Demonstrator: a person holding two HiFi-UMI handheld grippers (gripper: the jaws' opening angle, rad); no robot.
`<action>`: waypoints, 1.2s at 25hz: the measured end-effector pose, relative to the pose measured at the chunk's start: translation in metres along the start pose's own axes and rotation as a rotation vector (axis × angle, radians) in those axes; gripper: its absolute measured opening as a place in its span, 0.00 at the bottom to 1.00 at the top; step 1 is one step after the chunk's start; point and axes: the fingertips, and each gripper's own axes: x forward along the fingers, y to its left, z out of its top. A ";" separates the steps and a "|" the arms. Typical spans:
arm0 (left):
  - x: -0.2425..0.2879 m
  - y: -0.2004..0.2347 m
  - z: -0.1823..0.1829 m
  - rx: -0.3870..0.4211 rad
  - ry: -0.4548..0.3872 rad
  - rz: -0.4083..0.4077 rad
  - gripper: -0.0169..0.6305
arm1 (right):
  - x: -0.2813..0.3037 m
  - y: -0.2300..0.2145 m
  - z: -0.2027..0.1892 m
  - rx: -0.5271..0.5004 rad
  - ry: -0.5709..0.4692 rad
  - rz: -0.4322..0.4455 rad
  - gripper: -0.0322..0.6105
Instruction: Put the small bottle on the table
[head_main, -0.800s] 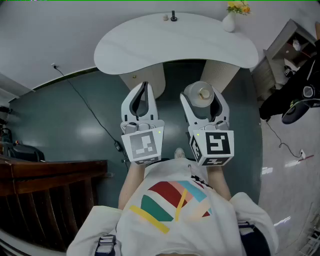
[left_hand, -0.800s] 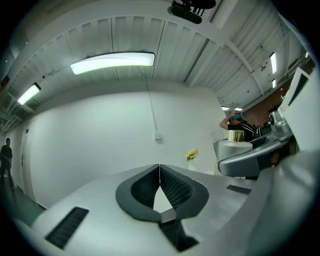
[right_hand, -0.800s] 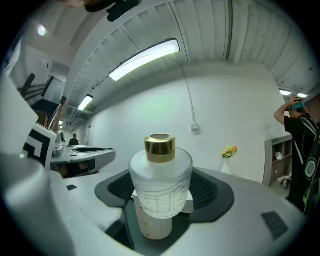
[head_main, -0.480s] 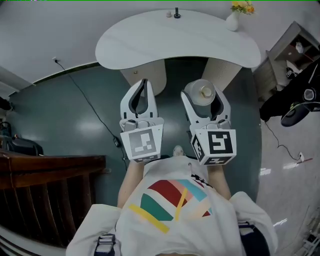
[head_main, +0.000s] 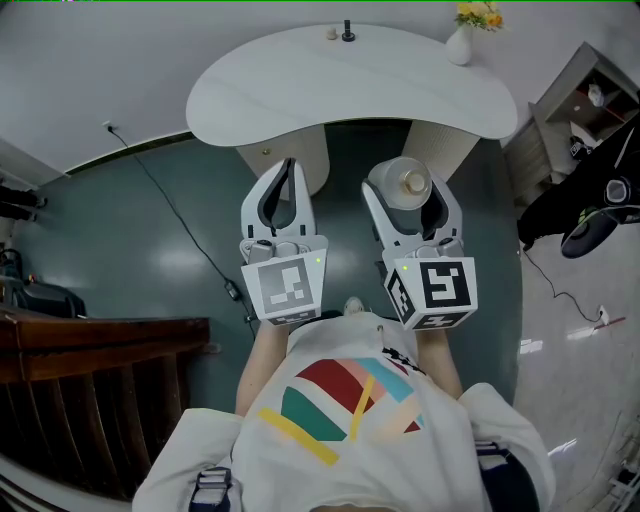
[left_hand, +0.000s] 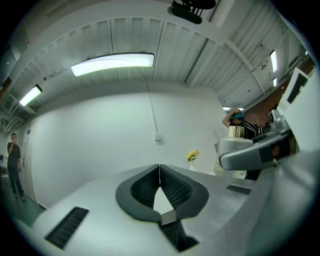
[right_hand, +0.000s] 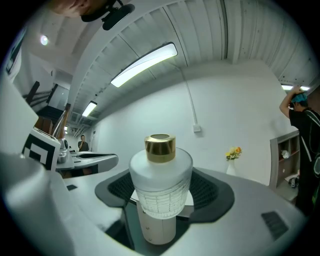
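Note:
The small bottle (head_main: 405, 188) (right_hand: 161, 187) is frosted white glass with a gold cap. It stands upright between the jaws of my right gripper (head_main: 410, 195) (right_hand: 162, 192), whose pads press on its sides. My left gripper (head_main: 287, 190) (left_hand: 159, 180) is shut with nothing in it, its tips touching. Both grippers are held side by side over the dark green floor, short of the white curved table (head_main: 300, 90). In the left gripper view the bottle (left_hand: 235, 145) shows at the right.
On the table's far edge stand a white vase with yellow flowers (head_main: 462, 40) and two small objects (head_main: 347, 33). A cream table leg (head_main: 310, 160) is under it. A cable (head_main: 185, 225) runs across the floor. Dark wooden furniture (head_main: 90, 370) is at the left.
The view has shifted slightly; both grippers keep their places relative to each other and the bottle stays held in the right one.

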 end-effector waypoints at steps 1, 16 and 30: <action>0.001 0.000 0.000 0.000 0.001 0.000 0.05 | 0.000 -0.001 0.001 -0.005 -0.003 -0.001 0.56; 0.027 -0.003 -0.014 -0.015 0.020 0.005 0.05 | 0.018 -0.018 -0.014 -0.006 0.041 -0.007 0.56; 0.105 -0.003 -0.017 -0.034 -0.020 -0.033 0.05 | 0.079 -0.060 -0.009 -0.012 0.020 -0.052 0.56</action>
